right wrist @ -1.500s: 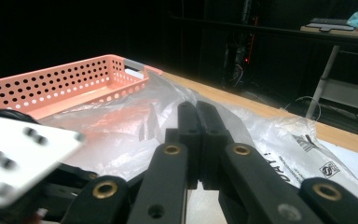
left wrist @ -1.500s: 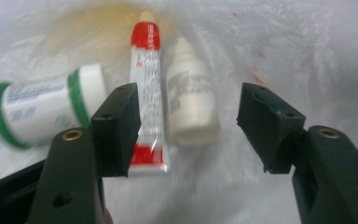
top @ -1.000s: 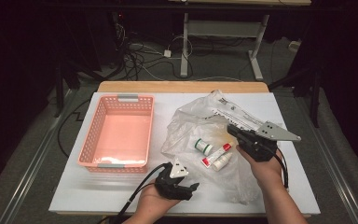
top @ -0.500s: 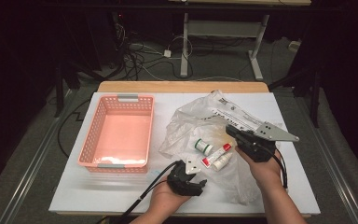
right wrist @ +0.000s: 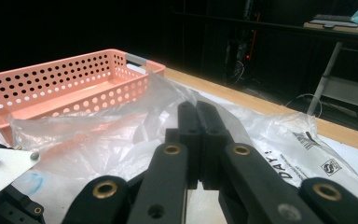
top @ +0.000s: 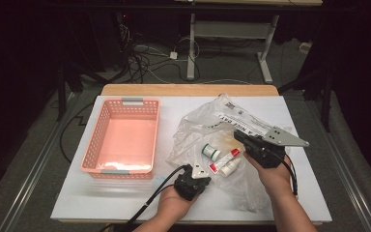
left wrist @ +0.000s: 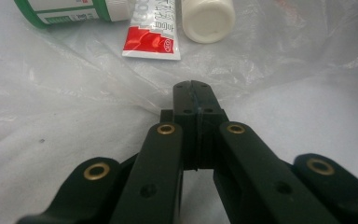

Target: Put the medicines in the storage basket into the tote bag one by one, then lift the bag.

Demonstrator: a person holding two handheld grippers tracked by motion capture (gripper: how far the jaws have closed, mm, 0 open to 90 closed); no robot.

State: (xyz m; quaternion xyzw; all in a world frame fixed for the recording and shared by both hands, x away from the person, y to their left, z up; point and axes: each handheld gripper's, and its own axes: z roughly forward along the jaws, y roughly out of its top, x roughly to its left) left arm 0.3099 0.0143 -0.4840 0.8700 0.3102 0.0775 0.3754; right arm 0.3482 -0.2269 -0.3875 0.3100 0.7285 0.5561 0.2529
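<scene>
A clear plastic bag [top: 207, 121] lies crumpled on the white table; inside it are a green-capped bottle [top: 211, 152], a red and white tube [top: 224, 159] and a small white bottle [top: 230, 167]. My left gripper [top: 203, 167] is at the bag's near edge. Its jaws have just been closing, and in the left gripper view the gripper [left wrist: 192, 88] is shut with the bag's film [left wrist: 51, 93] pinched at the tips, the tube [left wrist: 154, 32] just beyond. My right gripper [top: 237, 135] is shut on the bag's upper layer [right wrist: 284, 140] and holds it raised.
A pink perforated basket [top: 92, 140] stands to the left of the bag, also seen in the right gripper view [right wrist: 51, 79]. A wooden table edge [top: 188, 90] runs behind the white board [top: 101, 198]. Cables and table legs sit on the dark floor beyond.
My left gripper has moved right, up to the bag's near edge, and its jaws have closed on the film. The right gripper has stayed put.
</scene>
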